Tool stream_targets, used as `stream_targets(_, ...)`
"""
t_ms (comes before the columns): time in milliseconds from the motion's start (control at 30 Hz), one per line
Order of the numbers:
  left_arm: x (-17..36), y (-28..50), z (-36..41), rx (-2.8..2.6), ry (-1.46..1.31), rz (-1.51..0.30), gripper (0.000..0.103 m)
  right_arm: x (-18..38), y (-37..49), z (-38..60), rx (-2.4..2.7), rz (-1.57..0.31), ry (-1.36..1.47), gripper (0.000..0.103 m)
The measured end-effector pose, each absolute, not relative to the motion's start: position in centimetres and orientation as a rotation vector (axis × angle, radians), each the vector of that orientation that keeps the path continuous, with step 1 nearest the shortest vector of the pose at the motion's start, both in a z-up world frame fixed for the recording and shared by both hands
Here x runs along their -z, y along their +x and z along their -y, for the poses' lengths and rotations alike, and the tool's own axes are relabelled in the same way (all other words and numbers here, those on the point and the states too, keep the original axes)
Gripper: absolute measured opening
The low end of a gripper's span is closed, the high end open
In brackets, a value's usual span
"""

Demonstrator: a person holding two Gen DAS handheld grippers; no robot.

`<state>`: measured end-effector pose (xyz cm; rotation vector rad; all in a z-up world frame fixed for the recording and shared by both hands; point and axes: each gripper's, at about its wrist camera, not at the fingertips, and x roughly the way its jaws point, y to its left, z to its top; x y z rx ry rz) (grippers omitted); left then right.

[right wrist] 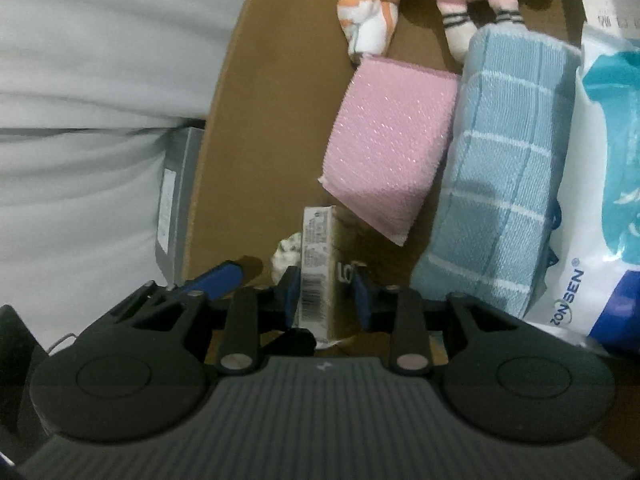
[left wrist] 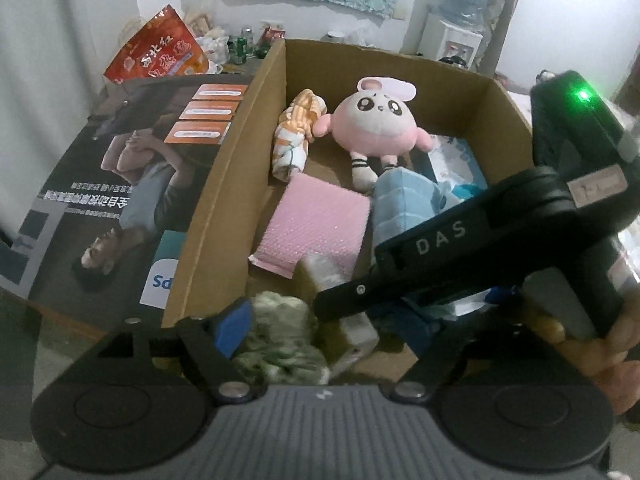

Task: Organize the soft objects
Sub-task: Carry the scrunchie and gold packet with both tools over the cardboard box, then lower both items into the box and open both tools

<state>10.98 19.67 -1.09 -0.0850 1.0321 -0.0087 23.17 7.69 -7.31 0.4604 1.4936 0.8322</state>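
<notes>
Two tongs meet over the near end of an open cardboard box [left wrist: 224,200]. The left tongs [left wrist: 324,326] stand apart, clamped on nothing: a fluffy green-and-white bundle [left wrist: 280,340] lies between the blue pads, close against the left-hand one and clear of the other, which is mostly hidden behind the body of the other tool. The right tongs [right wrist: 325,294] reach in across them from the right side. Their pads sit against both long faces of a small barcoded carton [right wrist: 318,268], which stands upright between them (how firm the grip is cannot be told). A person's hand [left wrist: 600,360] holds that tool at the lower right.

The soft things lie in the box beyond the fingertips:
- Just ahead of the right tongs, a pink padded pouch [right wrist: 392,140] lies tilted, with one corner near the carton's top.
- Ahead and to their right, a folded blue checked towel [right wrist: 508,180] rests against a white and teal wipes pack [right wrist: 600,160].
- At the far end, a pink plush toy [left wrist: 376,128] sits with its striped feet toward the tongs.
- Just left of the plush, an orange-striped cloth [left wrist: 296,136] is bunched up and touches the plush's arm.

Left of the left tongs, outside the box wall, lies a large printed carton [left wrist: 120,180]. A red bag [left wrist: 160,52] stands beyond it.
</notes>
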Motion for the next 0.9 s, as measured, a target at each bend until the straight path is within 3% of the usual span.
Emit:
stream_targets(600,0.0,9.7,-19.9,-0.027,-0.085,-0.960,0.082,5.9,23.8,-6.2,-0.802,-1.424,0.477,0.030)
stream_targets(800,-1.2,8.3,-21.2,-0.100,-0.162,-0.879,0.070,4.9,23.8,-5.2,-0.894,-1.386,0.598,0.030)
stream_targets(900,-2.0,7.5,-22.4,-0.129,-0.210,-0.837,0.069,4.8,23.8,-5.8,-0.928,-1.394,0.637,0.030)
